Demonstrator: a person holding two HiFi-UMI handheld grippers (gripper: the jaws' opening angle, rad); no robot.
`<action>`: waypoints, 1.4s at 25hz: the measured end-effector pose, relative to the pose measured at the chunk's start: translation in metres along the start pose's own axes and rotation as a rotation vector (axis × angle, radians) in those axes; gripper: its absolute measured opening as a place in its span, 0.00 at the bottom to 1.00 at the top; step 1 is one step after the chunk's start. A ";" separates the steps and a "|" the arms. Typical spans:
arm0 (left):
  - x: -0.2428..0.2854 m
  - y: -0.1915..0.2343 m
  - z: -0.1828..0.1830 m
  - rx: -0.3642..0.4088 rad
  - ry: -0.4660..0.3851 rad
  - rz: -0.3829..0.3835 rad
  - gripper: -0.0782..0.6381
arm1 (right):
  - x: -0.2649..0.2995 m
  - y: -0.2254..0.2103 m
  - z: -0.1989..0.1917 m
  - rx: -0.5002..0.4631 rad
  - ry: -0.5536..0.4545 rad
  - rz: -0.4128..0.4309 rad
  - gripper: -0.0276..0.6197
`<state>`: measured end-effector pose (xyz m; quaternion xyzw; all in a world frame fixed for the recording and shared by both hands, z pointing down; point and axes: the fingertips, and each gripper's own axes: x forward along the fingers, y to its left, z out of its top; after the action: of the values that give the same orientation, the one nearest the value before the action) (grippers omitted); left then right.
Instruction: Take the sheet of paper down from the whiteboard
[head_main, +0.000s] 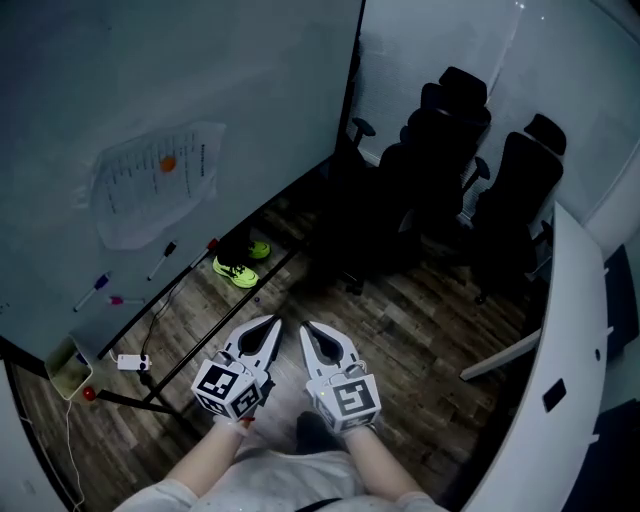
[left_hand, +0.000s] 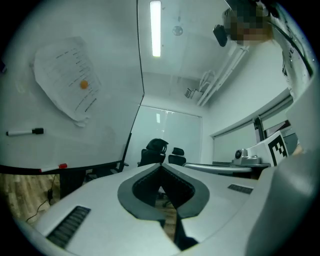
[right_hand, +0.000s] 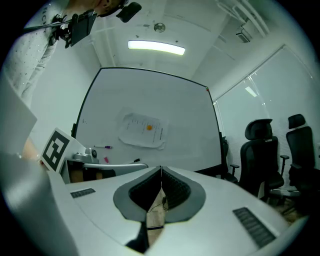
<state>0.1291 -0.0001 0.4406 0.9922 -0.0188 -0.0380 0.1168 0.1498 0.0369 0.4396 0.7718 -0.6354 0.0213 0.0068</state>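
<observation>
A printed sheet of paper (head_main: 155, 180) hangs on the whiteboard (head_main: 240, 90), pinned by an orange round magnet (head_main: 168, 163). The paper (left_hand: 65, 75) also shows in the left gripper view at upper left and the paper (right_hand: 142, 130) sits mid-board in the right gripper view. My left gripper (head_main: 276, 322) and right gripper (head_main: 306, 328) are held side by side low in the head view, well short of the board. Both are shut with nothing between the jaws.
Markers (head_main: 160, 260) lie on the board's tray, with a small red object (head_main: 212, 243) beside them. Black office chairs (head_main: 450, 150) stand at the right by a white table (head_main: 570, 330). Green shoes (head_main: 240, 268) and a cable with a white adapter (head_main: 132, 362) lie on the wood floor.
</observation>
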 end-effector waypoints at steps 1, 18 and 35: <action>0.005 0.008 0.003 0.002 -0.010 0.019 0.13 | 0.010 -0.004 0.001 -0.008 0.000 0.023 0.07; 0.010 0.113 0.043 0.031 -0.119 0.430 0.13 | 0.134 0.013 0.027 -0.057 -0.031 0.479 0.07; -0.025 0.139 0.052 0.063 -0.171 0.654 0.13 | 0.161 0.059 0.024 -0.085 -0.062 0.764 0.07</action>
<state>0.0960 -0.1462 0.4239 0.9299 -0.3472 -0.0811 0.0901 0.1230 -0.1337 0.4210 0.4788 -0.8774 -0.0275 0.0110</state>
